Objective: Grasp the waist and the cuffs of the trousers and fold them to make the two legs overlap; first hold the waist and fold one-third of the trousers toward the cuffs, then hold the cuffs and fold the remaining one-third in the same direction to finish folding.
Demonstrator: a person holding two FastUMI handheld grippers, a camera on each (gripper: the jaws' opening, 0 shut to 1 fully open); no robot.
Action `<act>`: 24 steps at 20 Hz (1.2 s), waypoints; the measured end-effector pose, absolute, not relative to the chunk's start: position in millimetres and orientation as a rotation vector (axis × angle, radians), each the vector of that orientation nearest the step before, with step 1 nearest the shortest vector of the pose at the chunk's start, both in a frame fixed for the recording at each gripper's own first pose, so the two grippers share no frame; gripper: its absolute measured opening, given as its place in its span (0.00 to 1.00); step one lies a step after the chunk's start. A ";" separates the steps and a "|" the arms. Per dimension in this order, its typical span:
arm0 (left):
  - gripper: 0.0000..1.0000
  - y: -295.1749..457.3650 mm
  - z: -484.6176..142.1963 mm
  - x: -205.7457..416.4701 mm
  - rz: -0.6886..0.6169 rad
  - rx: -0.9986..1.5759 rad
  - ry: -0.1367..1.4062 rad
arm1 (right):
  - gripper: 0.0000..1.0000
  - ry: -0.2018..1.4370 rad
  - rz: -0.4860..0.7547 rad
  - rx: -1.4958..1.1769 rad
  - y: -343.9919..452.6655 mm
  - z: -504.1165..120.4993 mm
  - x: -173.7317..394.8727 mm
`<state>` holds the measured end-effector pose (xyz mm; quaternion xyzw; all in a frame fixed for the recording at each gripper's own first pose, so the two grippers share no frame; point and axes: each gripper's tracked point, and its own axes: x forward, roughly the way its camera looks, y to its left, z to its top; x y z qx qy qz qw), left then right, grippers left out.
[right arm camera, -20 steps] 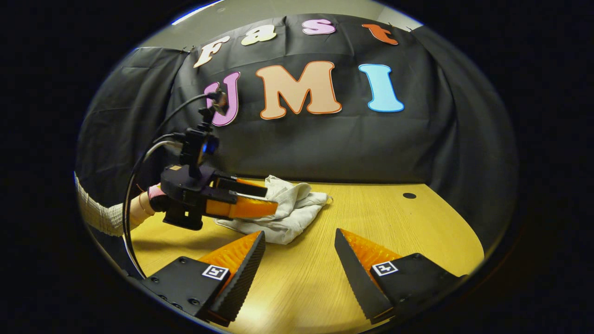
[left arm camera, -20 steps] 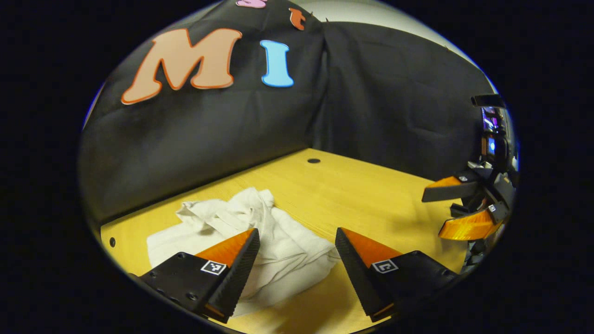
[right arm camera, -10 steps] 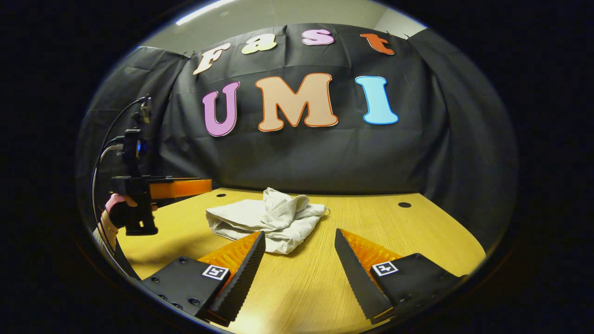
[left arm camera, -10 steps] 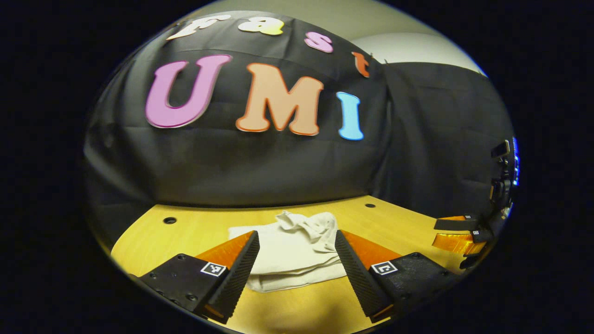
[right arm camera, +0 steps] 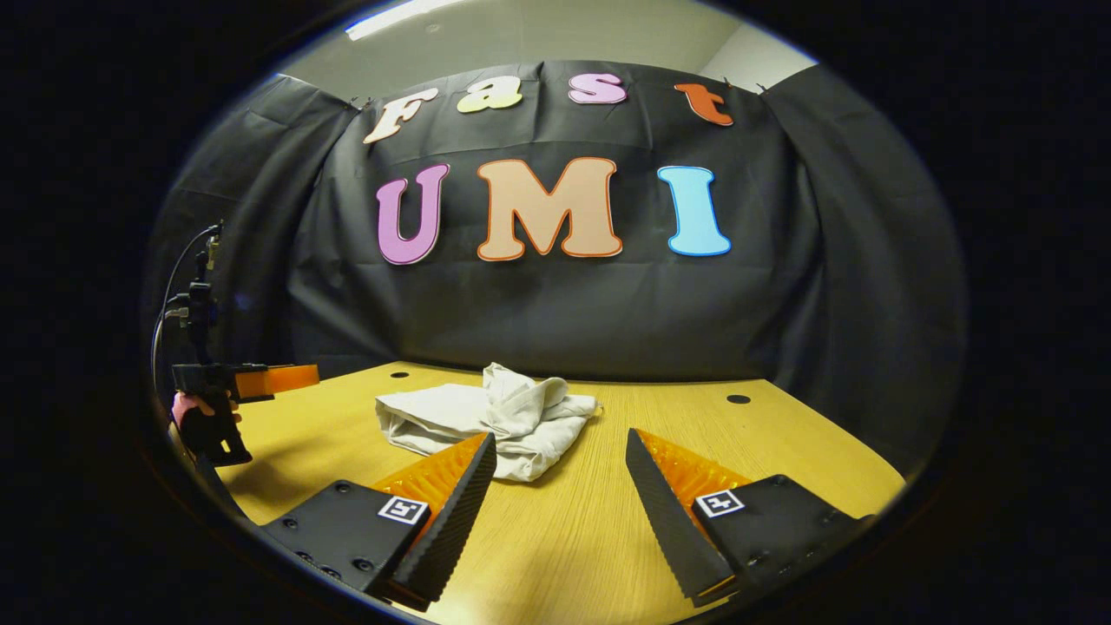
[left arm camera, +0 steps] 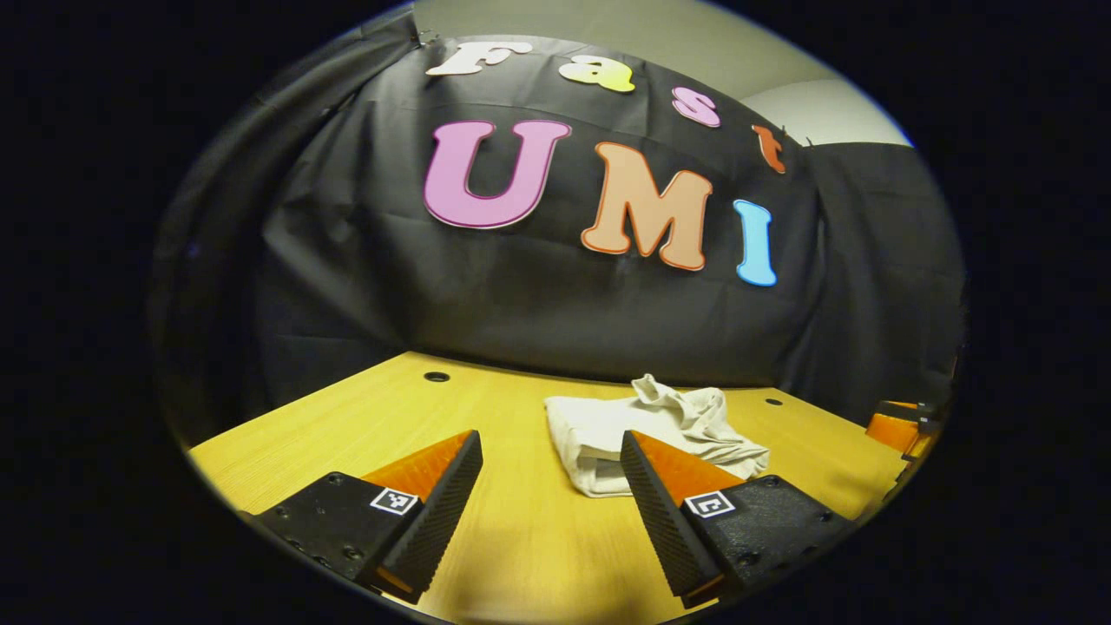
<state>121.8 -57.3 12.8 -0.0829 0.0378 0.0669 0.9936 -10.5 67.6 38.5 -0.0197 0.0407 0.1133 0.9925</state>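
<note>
Black cloth draped the booth's wall [right arm camera: 555, 304] across the upper half of both views, with a pale ceiling above it. Below it ran the yellow wood-grain table [right arm camera: 781, 460], dotted with small dark holes near its far edge. On the table lay the white fabric trousers [right arm camera: 486, 418], a rumpled folded bundle at centre frame in the right gripper view, and right of centre [left arm camera: 647, 427] in the left gripper view, partly behind that tool's right finger. The left tool [left arm camera: 549, 499] stood released at the bottom of its own view, fingers wide apart above bare table; in the right gripper view it appeared at the far left [right arm camera: 260, 379], held by a hand [right arm camera: 198, 408]. The right tool [right arm camera: 560, 503] was likewise released, grasping nothing.
</note>
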 end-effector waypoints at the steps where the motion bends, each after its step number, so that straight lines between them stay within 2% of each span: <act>1: 0.95 -52.4 6.2 117.8 0.155 -0.167 0.087 | 0.96 0.088 0.231 -0.036 69.7 35.7 -11.5; 9: 0.95 -36.3 -18.8 100.9 0.220 -0.172 0.143 | 0.96 0.097 0.235 -0.035 71.9 30.2 -14.8; 19: 0.95 -39.1 -17.3 92.1 0.210 -0.142 0.151 | 0.96 0.075 0.232 -0.011 67.2 39.1 -23.4; 20: 0.93 -39.8 -17.2 92.3 0.209 -0.140 0.152 | 0.96 0.074 0.232 -0.004 64.4 38.1 -25.3; 22: 0.95 -41.6 -16.0 91.4 0.205 -0.134 0.150 | 0.96 0.070 0.230 0.004 63.7 39.5 -28.2; 23: 0.95 -41.8 -15.0 91.4 0.204 -0.131 0.151 | 0.92 0.067 0.229 0.007 62.7 41.4 -29.0; 24: 0.95 -43.1 -14.5 90.8 0.202 -0.129 0.149 | 0.92 0.065 0.228 0.011 61.1 42.3 -30.3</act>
